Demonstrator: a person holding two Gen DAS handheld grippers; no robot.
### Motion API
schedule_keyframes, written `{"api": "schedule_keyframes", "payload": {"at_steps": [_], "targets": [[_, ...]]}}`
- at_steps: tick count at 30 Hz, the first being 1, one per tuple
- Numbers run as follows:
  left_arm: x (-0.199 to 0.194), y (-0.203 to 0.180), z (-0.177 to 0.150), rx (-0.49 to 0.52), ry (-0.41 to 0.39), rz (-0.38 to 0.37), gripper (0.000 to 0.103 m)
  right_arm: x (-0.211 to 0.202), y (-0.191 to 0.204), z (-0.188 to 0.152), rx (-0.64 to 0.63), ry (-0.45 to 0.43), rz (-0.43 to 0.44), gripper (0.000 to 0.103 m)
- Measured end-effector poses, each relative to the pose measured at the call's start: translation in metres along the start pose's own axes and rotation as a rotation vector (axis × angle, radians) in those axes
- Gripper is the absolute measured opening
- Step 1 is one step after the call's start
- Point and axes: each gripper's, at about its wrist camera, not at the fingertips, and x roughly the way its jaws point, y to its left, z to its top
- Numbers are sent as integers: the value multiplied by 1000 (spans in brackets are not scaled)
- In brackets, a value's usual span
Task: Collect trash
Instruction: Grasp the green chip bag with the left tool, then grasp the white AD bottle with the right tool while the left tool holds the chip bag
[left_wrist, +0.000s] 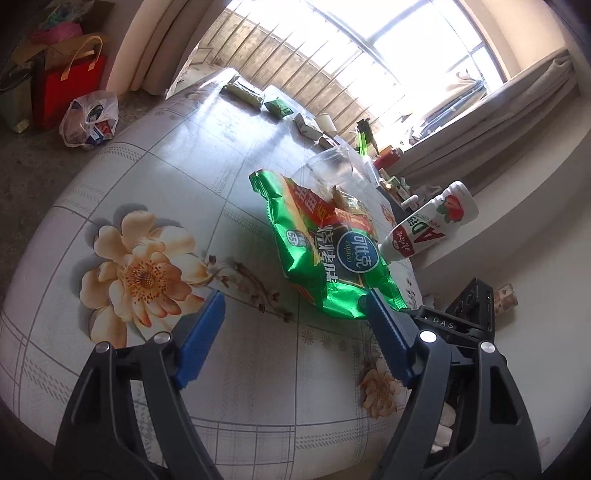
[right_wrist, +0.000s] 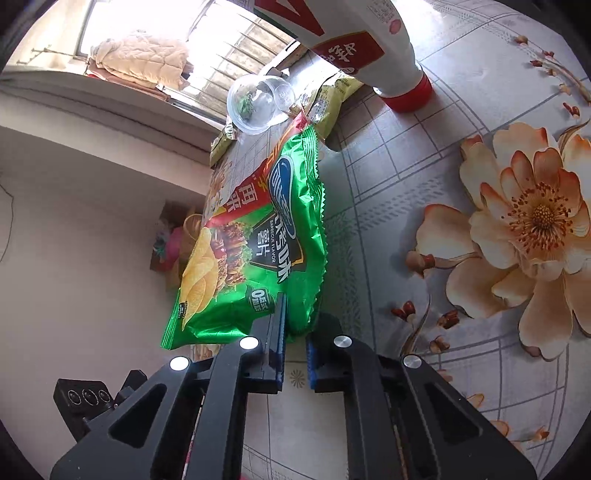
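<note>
Left wrist view: the left gripper (left_wrist: 293, 308) hangs wide and empty, the green chip bag (left_wrist: 325, 243) just past its right finger. The right gripper (right_wrist: 295, 325) is pinched narrow on that bag's edge. The pickup looks secured; next, lift it clear.

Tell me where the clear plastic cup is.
The clear plastic cup lies on its side on the floral tablecloth, just beyond the far end of the green chip bag, toward the window.
</note>
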Motion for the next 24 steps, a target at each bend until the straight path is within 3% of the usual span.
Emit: {"api": "schedule_keyframes", "payload": {"at_steps": [5,10,12,17,21,23,24], "targets": [[21,-21,-25,39,65,-20,72,-13,-10,-23,46,31,30,9],[39,-32,-42,45,98,0,49,-23,-17,-43,87,54,60,9],[44,-30,-44,33,107,18,33,-27,-17,-51,84,67,70,9],[46,-17,-44,-20,130,-4,17,-36,-11,-61,6,98,59,10],[44,-18,-45,4,131,5,15,-54,-6,-54,-82,66,-19,24],[42,-19,-42,24,130,21,14,-73,-4,-46,-135,11,-68,41],[42,-18,-39,32,130,27,14,-82,-1,-41,-165,-28,-91,43]]}}
